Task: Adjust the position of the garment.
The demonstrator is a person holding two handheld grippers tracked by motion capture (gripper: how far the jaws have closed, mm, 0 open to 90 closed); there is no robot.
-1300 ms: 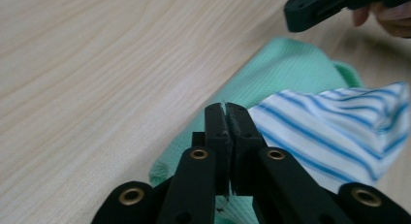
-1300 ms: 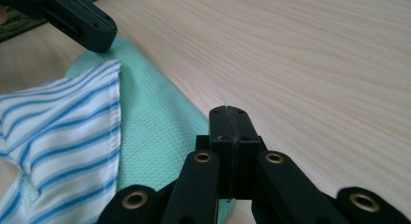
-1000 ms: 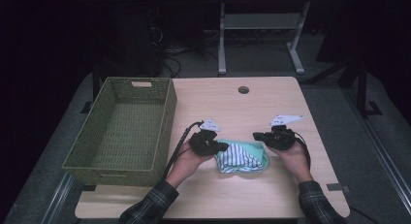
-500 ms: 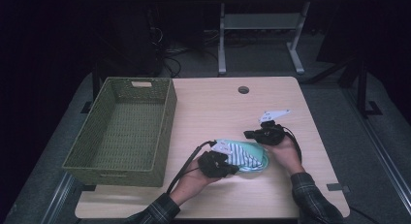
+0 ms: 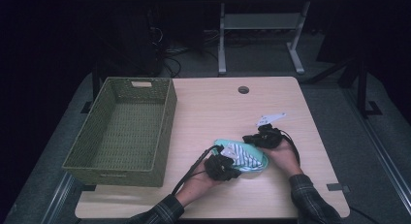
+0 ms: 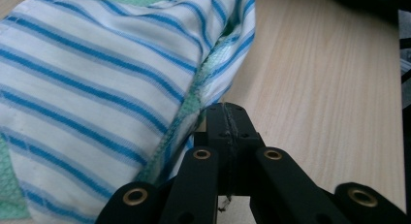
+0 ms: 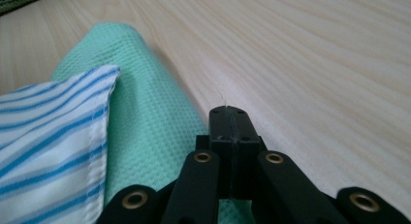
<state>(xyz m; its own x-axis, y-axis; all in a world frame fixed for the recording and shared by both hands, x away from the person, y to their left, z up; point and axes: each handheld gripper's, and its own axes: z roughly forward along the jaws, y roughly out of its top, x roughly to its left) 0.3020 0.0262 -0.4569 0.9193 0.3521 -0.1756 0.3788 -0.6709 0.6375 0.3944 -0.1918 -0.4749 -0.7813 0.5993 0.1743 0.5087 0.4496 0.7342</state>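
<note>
A small folded cloth [image 5: 245, 156], mint green with a blue-and-white striped layer on top, lies on the wooden table [image 5: 213, 107] near its front. My left gripper [image 5: 220, 167] is at the cloth's near-left edge. In the left gripper view its jaws are shut, with the striped cloth [image 6: 97, 83] bunched against their left side and nothing seen between them. My right gripper [image 5: 261, 136] is at the cloth's far-right edge. Its jaws are shut too, alongside the green roll of the cloth [image 7: 145, 117].
A large green woven basket [image 5: 167, 132] stands on the left part of the table. A round cable hole [image 5: 243, 89] is near the far edge. Bare wood lies beyond and to the right of the cloth.
My left gripper has come from the cloth's far-left side toward the person to its near-left edge. The right gripper has shifted slightly left. The cloth has hardly moved.
</note>
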